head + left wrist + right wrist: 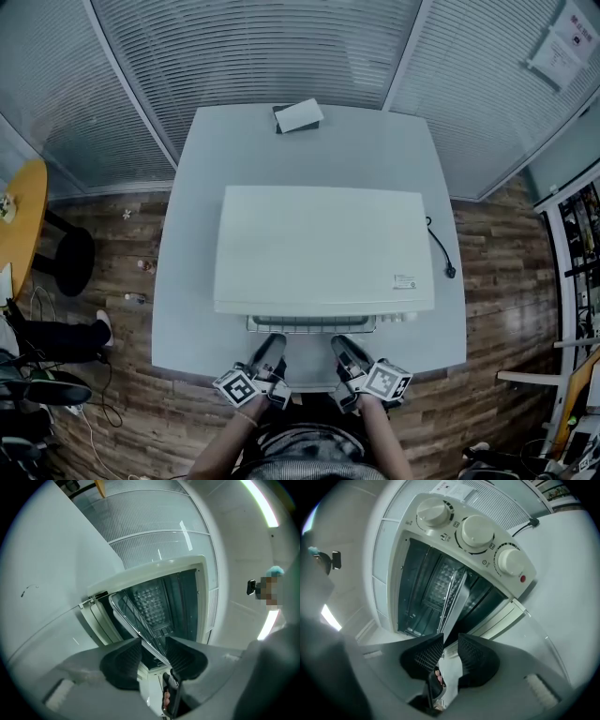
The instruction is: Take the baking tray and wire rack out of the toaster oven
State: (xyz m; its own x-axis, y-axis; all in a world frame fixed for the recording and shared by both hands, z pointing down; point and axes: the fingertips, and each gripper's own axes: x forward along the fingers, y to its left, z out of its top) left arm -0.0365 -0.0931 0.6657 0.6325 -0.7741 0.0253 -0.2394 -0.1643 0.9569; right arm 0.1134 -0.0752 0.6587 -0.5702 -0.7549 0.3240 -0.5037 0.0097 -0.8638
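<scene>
A white toaster oven [319, 244] sits in the middle of a pale table [187, 309], its long side running left to right and its open front facing the person. Three round dials [477, 530] line one end of that front.

The left gripper [273, 341] and the right gripper [343, 343] both reach in at the oven's mouth, side by side and near each other at the table's near edge.

In the left gripper view, the wire rack [140, 629], a shiny rim with thin cross wires, slants out of the dark cavity with its front edge towards the person. That rim passes between the left jaws. They stand apart around it, with a clear gap on one side.

In the right gripper view, a flat grey sheet, the baking tray [453, 607], shows edge-on. It runs straight from the cavity down into the right jaws, which are drawn close and seem to pinch its front edge, though the narrow gap makes contact hard to confirm.

Both pieces lie partly inside the oven. Their front edge spans side to side, with one gripper towards each end.
</scene>
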